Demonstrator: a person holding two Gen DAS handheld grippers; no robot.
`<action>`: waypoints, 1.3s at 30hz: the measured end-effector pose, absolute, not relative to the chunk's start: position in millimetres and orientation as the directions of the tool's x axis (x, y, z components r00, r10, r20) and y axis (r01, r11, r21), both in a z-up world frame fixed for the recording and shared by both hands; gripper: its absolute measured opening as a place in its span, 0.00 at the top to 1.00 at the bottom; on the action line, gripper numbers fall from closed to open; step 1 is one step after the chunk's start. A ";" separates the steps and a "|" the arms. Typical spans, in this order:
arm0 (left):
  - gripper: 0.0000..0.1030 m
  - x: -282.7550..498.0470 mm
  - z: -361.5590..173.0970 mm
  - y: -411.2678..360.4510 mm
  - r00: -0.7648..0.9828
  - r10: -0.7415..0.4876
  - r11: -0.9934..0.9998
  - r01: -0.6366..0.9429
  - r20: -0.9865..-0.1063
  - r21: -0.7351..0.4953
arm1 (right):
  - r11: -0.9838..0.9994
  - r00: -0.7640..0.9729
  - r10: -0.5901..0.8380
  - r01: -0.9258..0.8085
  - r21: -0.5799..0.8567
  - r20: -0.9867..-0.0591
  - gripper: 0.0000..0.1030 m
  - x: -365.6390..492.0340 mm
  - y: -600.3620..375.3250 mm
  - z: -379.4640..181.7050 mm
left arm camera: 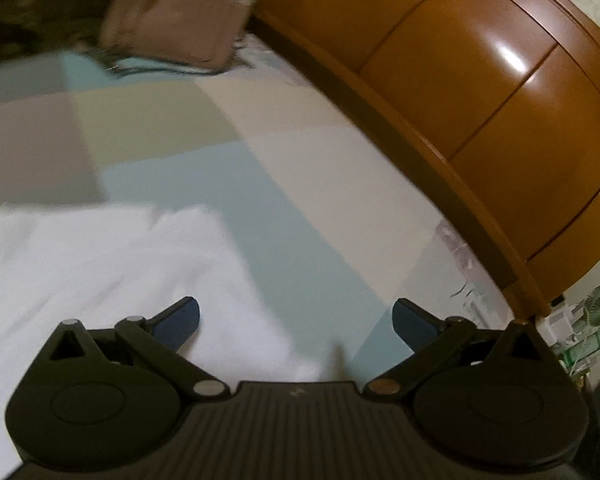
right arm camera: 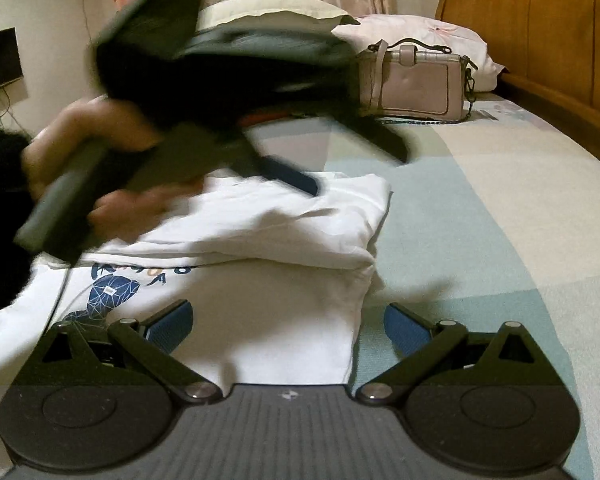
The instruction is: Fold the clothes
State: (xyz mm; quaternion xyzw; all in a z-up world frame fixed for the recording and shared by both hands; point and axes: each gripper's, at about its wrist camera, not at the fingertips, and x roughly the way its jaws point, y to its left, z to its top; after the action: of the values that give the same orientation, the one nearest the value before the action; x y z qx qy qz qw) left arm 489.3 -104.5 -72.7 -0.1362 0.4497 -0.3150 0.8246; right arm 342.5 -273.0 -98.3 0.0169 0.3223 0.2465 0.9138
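A white T-shirt (right arm camera: 268, 240) with a blue printed figure lies partly folded on the bed, its upper part doubled over the lower part. My right gripper (right arm camera: 288, 326) is open and empty, hovering just above the shirt's near right edge. My left gripper (left arm camera: 296, 322) is open and empty above the white shirt (left arm camera: 100, 264), over its far edge. In the right wrist view the left gripper (right arm camera: 324, 172) shows blurred, held in a hand, with its blue fingertips (right arm camera: 296, 178) over the shirt's far fold.
The bed sheet (right arm camera: 480, 200) has pale blue, beige and grey blocks. A pink handbag (right arm camera: 416, 80) and pillows (right arm camera: 420, 28) lie at the head by the wooden headboard (left arm camera: 500, 100). A small green fan (left arm camera: 598, 306) stands beside the bed.
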 end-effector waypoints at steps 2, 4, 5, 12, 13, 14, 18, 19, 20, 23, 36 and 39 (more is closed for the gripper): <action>0.01 479.5 -88.6 -96.7 0.369 -0.643 0.765 0.347 -0.671 -0.542 | 0.877 0.670 0.462 -0.440 0.191 -0.581 0.00 342.5 -273.1 -98.5; 0.01 473.9 -96.3 -99.1 0.372 -0.662 0.750 0.337 -0.651 -0.569 | 0.877 0.668 0.463 -0.441 0.191 -0.583 0.00 342.6 -272.9 -98.6; 0.01 471.1 -100.1 -100.4 0.373 -0.671 0.741 0.333 -0.640 -0.583 | 0.878 0.667 0.461 -0.441 0.188 -0.586 0.00 343.0 -272.5 -99.0; 0.01 468.1 -66.7 -86.7 0.331 -0.729 0.684 0.329 -0.599 -0.651 | 0.887 0.673 0.447 -0.420 0.193 -0.589 0.00 347.8 -273.4 -100.0; 0.01 464.4 -55.4 -78.0 0.376 -0.700 0.714 0.349 -0.607 -0.607 | 0.888 0.679 0.448 -0.417 0.196 -0.582 0.00 347.4 -273.3 -98.5; 0.01 460.7 -44.1 -69.4 0.421 -0.670 0.743 0.367 -0.612 -0.560 | 0.888 0.687 0.448 -0.415 0.198 -0.572 0.00 346.3 -272.8 -96.9; 0.01 450.3 -12.6 -8.8 0.566 -0.505 0.862 0.285 -0.652 -0.420 | 0.892 0.703 0.441 -0.414 0.183 -0.558 0.00 345.5 -268.1 -94.4; 0.01 447.1 -6.5 8.7 0.595 -0.460 0.885 0.250 -0.659 -0.392 | 0.893 0.704 0.439 -0.414 0.179 -0.558 0.00 345.3 -266.1 -94.6; 0.01 442.5 -5.0 26.8 0.608 -0.430 0.898 0.215 -0.667 -0.383 | 0.893 0.705 0.437 -0.413 0.177 -0.559 0.00 344.9 -263.7 -94.9; 0.01 426.6 -4.8 78.8 0.634 -0.342 0.928 0.112 -0.693 -0.355 | 0.895 0.705 0.432 -0.411 0.172 -0.562 0.00 343.7 -256.6 -96.0; 0.01 359.0 -85.9 144.1 0.650 -0.239 0.961 0.049 -0.722 -0.273 | 0.899 0.765 0.429 -0.411 0.150 -0.479 0.00 341.7 -235.5 -93.5; 0.01 349.2 -89.7 146.2 0.634 -0.259 0.951 0.036 -0.729 -0.307 | 0.904 0.767 0.421 -0.400 0.152 -0.484 0.00 343.7 -234.8 -96.2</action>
State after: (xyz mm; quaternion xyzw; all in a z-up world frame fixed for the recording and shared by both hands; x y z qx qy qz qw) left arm 349.2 146.2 -89.7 -0.1330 0.4198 -0.0823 0.8940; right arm 343.7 -234.8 -96.2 0.0198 0.2622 0.2186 0.9397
